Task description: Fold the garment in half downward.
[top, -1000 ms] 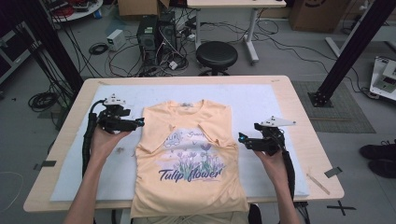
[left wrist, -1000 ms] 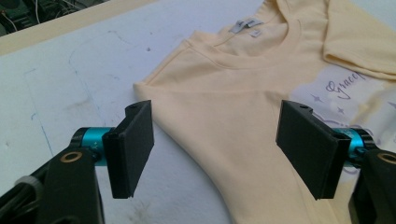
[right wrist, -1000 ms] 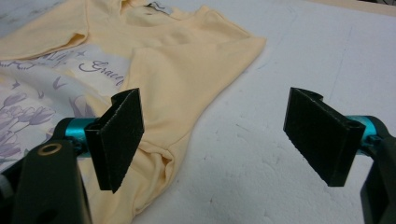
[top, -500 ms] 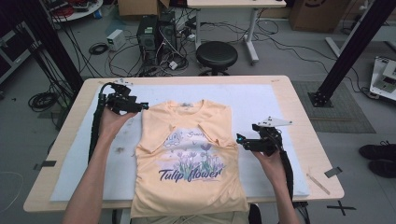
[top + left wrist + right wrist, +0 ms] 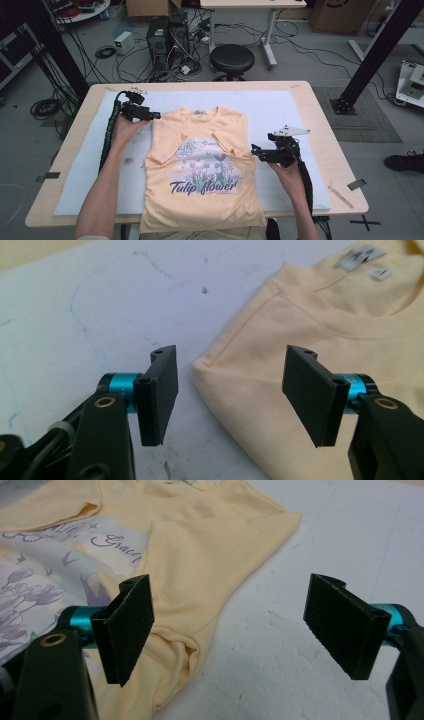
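Here, the two grippers stood at the edges of a peach T-shirt (image 5: 200,165) spread face up on the white mat (image 5: 300,110), its sleeves folded in.

At upper left in the high view, the left gripper (image 5: 152,115) sat at the shirt's shoulder corner; its jaws had just been closing yet stood well apart, straddling that corner without pressing it. At mid right, the right gripper (image 5: 256,151) waited wide open and empty beside the folded sleeve edge. This looked like the grasp step before a fold: next, the left jaws probably needed to pinch the shoulder fabric and the right to take its own edge.
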The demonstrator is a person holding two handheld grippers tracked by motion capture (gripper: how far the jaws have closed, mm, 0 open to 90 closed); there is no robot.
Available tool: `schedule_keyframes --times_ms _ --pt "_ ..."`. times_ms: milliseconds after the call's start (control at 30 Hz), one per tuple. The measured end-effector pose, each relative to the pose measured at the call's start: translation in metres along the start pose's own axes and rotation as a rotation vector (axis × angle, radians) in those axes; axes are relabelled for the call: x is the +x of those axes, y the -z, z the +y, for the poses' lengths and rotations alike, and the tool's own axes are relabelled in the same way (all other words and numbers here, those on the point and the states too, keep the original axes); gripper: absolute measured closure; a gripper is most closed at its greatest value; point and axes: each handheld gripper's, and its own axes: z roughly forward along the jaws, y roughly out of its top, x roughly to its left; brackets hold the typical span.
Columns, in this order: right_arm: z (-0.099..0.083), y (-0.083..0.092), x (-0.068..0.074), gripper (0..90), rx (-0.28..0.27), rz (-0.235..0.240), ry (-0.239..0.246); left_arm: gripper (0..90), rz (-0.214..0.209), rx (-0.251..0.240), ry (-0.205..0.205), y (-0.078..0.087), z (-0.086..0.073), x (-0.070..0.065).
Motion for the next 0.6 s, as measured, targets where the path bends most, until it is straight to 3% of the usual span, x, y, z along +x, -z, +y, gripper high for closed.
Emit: schedule_keyframes --times_ms 167,333,533,600 --pt "0.000 -0.003 0.000 20.7 0.008 0.003 0.005 41.6 -0.004 0.026 0.014 -0.016 -0.006 0.004" --pt "0.000 -0.002 0.002 20.7 0.012 0.005 0.001 46.6 -0.010 0.019 0.015 -0.020 -0.009 0.007" --pt "0.000 -0.003 0.002 20.7 0.014 0.009 0.005 53.2 0.003 0.010 -0.013 -0.021 -0.013 0.007" --pt "0.000 -0.004 0.002 20.7 0.017 0.006 0.005 56.2 0.011 0.002 -0.049 -0.021 -0.015 0.004"
